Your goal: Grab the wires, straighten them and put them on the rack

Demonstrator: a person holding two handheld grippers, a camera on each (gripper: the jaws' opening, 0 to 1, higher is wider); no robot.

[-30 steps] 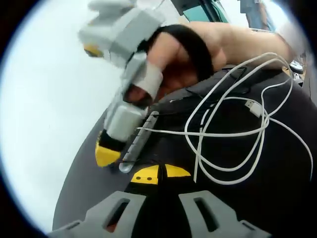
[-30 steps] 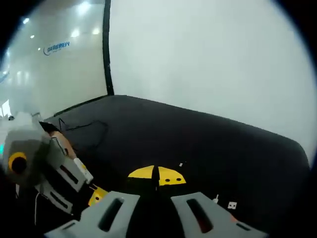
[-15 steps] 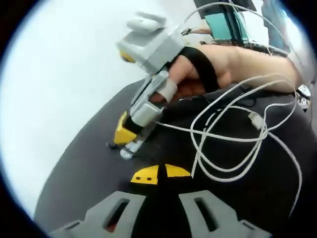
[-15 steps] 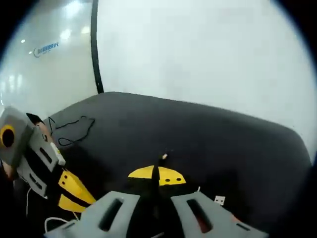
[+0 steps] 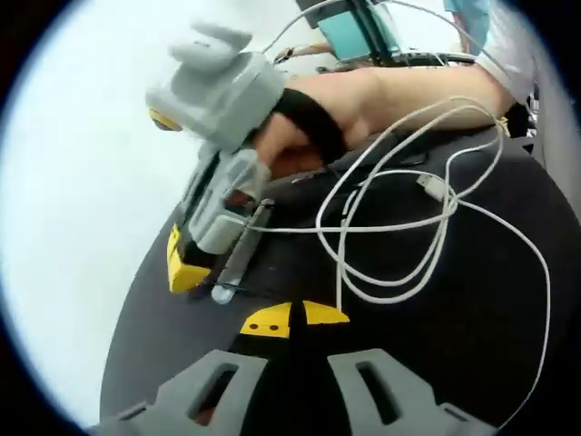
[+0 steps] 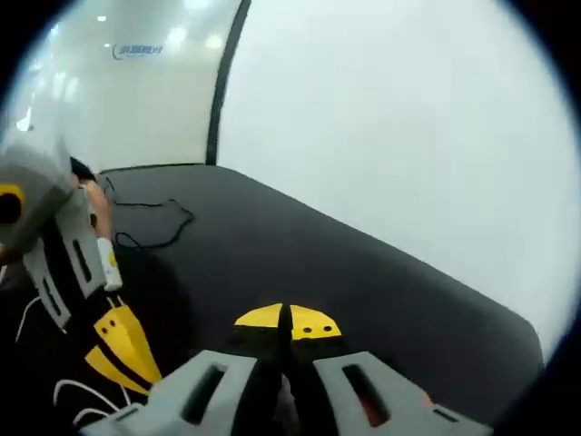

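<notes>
A white cable (image 5: 390,272) lies in loose loops on the black table (image 5: 472,363), its USB plug (image 5: 434,186) on top. One strand runs straight left into the right gripper (image 5: 195,272), held by a hand, with its yellow tips down on the table. In the right gripper view that gripper (image 6: 289,322) has its jaws together, apparently shut on the cable's end. The left gripper (image 5: 293,320) has its jaws shut with nothing between them, just short of the loops. It also shows at the left as the left gripper (image 6: 118,350). A thin black wire (image 6: 154,227) lies farther back.
A white wall (image 6: 408,136) rises behind the table's far edge (image 6: 381,250). A bare forearm (image 5: 399,86) reaches across the top of the table. A teal object (image 5: 354,27) with more cords stands beyond it.
The right gripper has dropped lower and leftward, tips back on the table, drawing the white strand straighter. The right gripper view has swung, so the black wire now sits higher left.
</notes>
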